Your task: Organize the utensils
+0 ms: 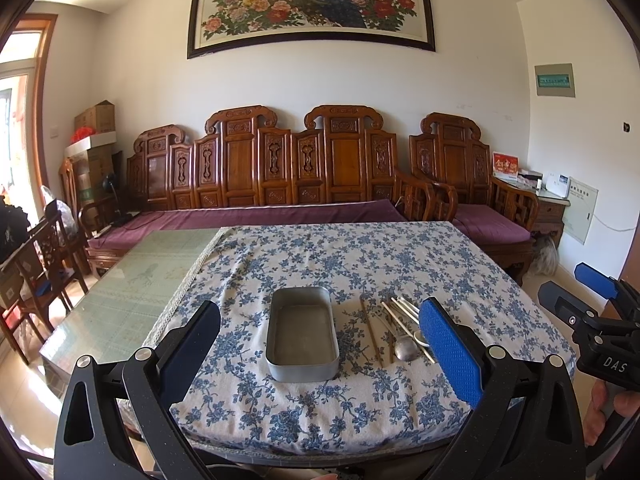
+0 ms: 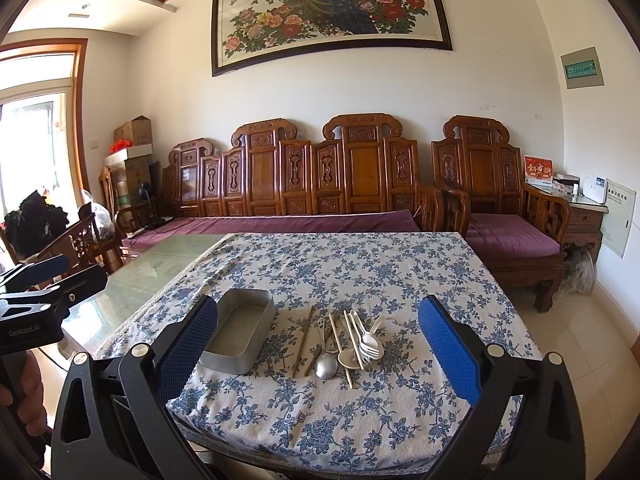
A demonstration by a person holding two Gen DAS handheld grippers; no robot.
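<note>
Left tool (image 1: 320, 344) spread wide, holding nothing; metal tray (image 1: 302, 334) ahead between its pads. Right tool (image 2: 318, 344) likewise spread, empty; utensil pile (image 2: 344, 344) lies ahead between its pads, just right of the tray. Surface: blue floral cloth (image 2: 360, 272). Carved wooden bench (image 2: 304, 176) behind.

Black gripper (image 1: 320, 344) frames, blue textured pads (image 1: 450, 350).

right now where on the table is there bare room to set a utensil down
Bare floral tablecloth stretches behind the grey rectangular metal tin and the pile of mixed utensils, and along the near edge in front of them. The tin itself is empty. It is crowded just right of the tin, where chopsticks, spoons and forks overlap.
</note>
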